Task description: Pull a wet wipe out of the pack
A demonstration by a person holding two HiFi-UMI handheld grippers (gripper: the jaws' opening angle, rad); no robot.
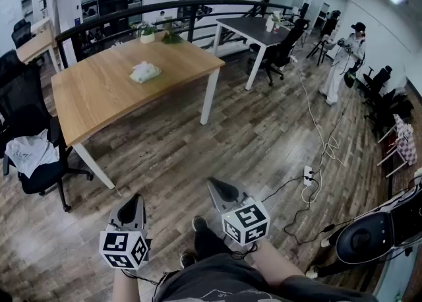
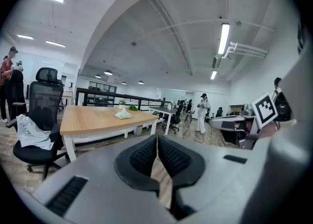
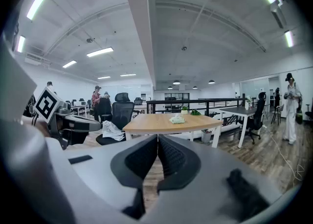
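Observation:
A pale green wet wipe pack (image 1: pixel 144 72) with a white wipe sticking up lies on the wooden table (image 1: pixel 99 90), far ahead of me. It shows small in the left gripper view (image 2: pixel 123 115) and in the right gripper view (image 3: pixel 177 119). My left gripper (image 1: pixel 136 202) and right gripper (image 1: pixel 215 186) are held low near my body over the floor, several steps from the table. Both are shut, pads pressed together, with nothing between them.
A black office chair (image 1: pixel 30 155) with a white cloth on its seat stands at the table's left end. A dark desk (image 1: pixel 254 28) with chairs is behind. A person in white (image 1: pixel 343 63) stands far right. A cable and power strip (image 1: pixel 308 175) lie on the wooden floor.

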